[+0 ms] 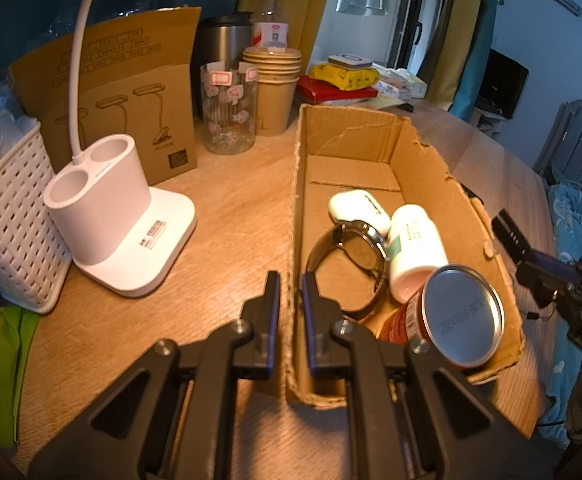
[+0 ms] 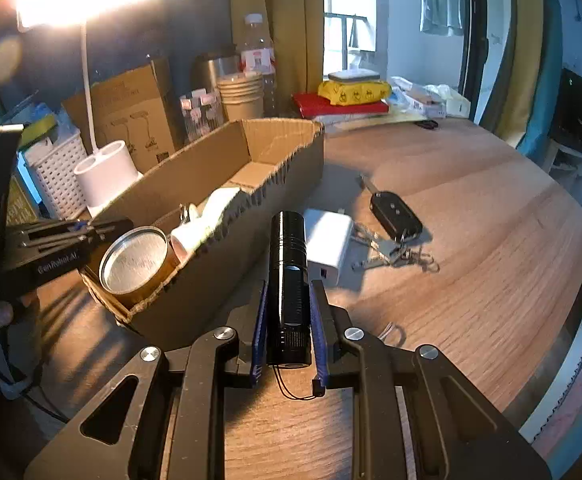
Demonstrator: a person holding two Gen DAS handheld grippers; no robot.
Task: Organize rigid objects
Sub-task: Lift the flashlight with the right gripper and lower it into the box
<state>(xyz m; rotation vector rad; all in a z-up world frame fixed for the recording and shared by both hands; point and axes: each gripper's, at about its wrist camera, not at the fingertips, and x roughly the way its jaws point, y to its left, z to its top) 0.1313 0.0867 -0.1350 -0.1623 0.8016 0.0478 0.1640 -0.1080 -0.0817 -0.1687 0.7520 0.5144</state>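
A: It's a bedroom corner with a wooden desk under a lit lamp, and clutter along the far edge: paper cups, a glass jar, a bottle, a white basket. How far has the tidying got?

B: I'd say past halfway. The open cardboard box on the desk already holds four things: a white case toward its far end, a wristwatch beside it, a white pill bottle lying on its side to the right of the watch, and a tin can tipped over in the near right corner.

A: And what's left out?

B: Three items, from what shows. A white charger and a car key with its ring of keys lie on the bare desk to the right of the box, close together. The third is a black flashlight.

A: Where is that one?

B: In the right claw. Its pads are closed on both sides of the barrel, lens end pointing away, with the wrist cord dangling at the near end. It sits just right of the box's side wall, not yet over the opening.

A: The left claw?

B: The left claw is shut on the box's left wall, one pad inside and one outside, near the close corner. My guess is it's steadying the box.

A: So what remains?

B: Flashlight into the box, then the charger and the keys.
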